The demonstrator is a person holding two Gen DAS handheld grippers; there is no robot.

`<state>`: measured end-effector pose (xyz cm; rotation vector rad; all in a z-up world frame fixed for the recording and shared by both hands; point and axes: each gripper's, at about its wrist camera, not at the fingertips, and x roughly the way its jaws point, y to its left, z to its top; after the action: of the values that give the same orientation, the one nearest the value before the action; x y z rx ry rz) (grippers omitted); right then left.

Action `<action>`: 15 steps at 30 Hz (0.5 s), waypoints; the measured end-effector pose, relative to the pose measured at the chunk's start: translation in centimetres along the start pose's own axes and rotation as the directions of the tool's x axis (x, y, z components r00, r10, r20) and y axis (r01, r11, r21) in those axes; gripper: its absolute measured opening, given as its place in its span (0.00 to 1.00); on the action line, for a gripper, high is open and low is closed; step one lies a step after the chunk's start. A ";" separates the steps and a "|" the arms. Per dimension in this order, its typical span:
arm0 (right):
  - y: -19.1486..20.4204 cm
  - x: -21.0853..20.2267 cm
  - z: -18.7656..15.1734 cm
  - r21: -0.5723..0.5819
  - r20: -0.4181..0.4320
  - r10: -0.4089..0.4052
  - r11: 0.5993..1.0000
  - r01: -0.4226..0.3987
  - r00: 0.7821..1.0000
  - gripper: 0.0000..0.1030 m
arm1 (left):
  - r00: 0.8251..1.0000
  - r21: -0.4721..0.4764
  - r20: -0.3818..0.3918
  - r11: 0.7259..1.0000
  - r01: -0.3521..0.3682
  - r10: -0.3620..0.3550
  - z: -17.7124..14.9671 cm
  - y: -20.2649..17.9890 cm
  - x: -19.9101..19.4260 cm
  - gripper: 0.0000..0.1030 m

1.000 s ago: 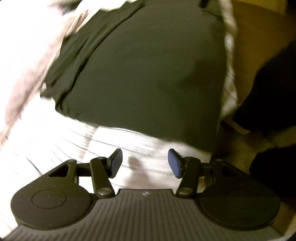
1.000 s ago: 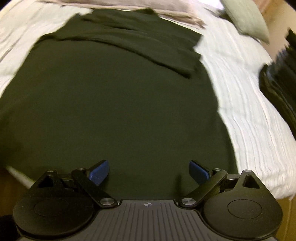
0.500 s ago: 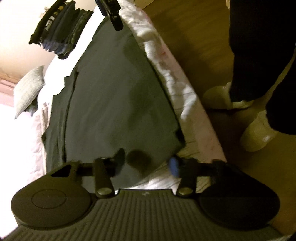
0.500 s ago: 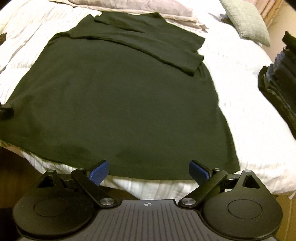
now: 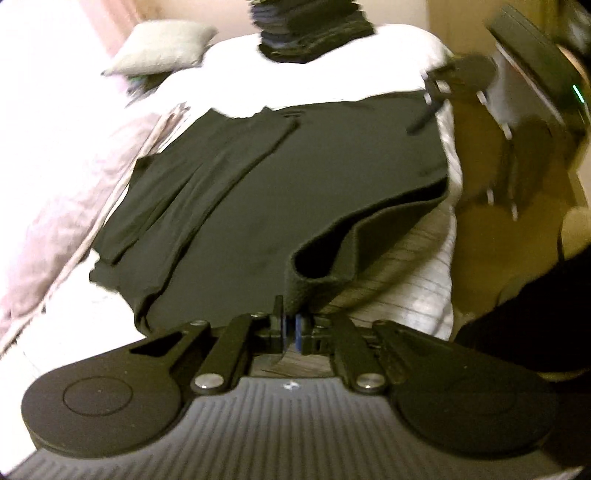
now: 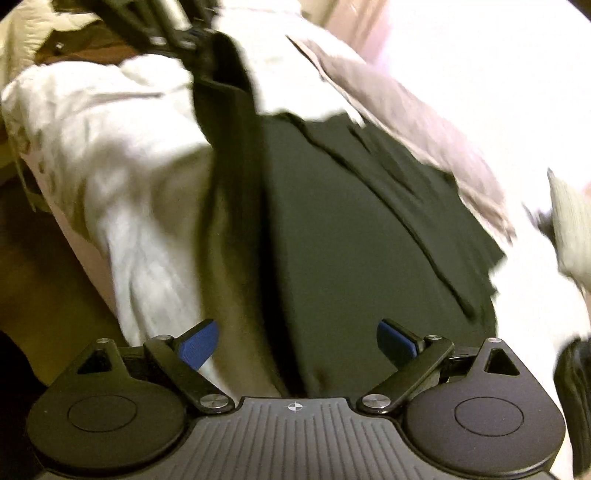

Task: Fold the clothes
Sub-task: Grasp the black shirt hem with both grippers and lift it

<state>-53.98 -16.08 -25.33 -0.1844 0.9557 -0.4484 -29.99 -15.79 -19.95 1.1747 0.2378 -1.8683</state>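
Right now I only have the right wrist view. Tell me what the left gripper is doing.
Observer: The left gripper is shut on the hem of the dark shirt.
Operator: Say whether that hem is off the bed.
Observer: Yes, the pinched corner is raised, with bare bedsheet showing under the fold.
Operator: Give me what lies beyond the shirt.
Observer: A stack of folded dark clothes sits at the far end of the bed.

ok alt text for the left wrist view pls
The left gripper has its fingers shut on the hem corner of a dark shirt, lifting it off a white bed. The right gripper hovers, blurred, at the far corner.
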 end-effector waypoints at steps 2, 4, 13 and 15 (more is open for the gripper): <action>0.6 1.2 0.1 -0.033 0.012 -0.012 0.999 0.013 1.000 0.92 | 1.000 -0.024 -0.009 1.000 0.005 -0.005 0.3 0.6 0.0 0.03; 0.4 2.2 -0.9 -0.062 -0.007 -0.048 0.997 0.047 0.999 0.71 | 1.000 -0.030 -0.017 1.000 0.007 -0.008 0.4 0.7 -0.2 0.03; -6.2 2.7 -9.7 -0.204 -0.180 -0.272 0.950 0.235 0.945 0.47 | 0.999 -0.041 -0.033 0.999 0.014 -0.015 0.1 0.4 -0.8 0.03; -7.4 2.7 -11.2 -0.256 -0.208 -0.295 0.937 0.239 0.933 0.42 | 0.999 -0.060 -0.037 0.998 0.006 -0.008 -0.1 0.4 -0.8 0.03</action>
<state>-63.95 -23.36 -31.19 -0.4817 1.2313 -0.6237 -29.50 -15.46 -19.23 1.1700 0.3166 -1.8345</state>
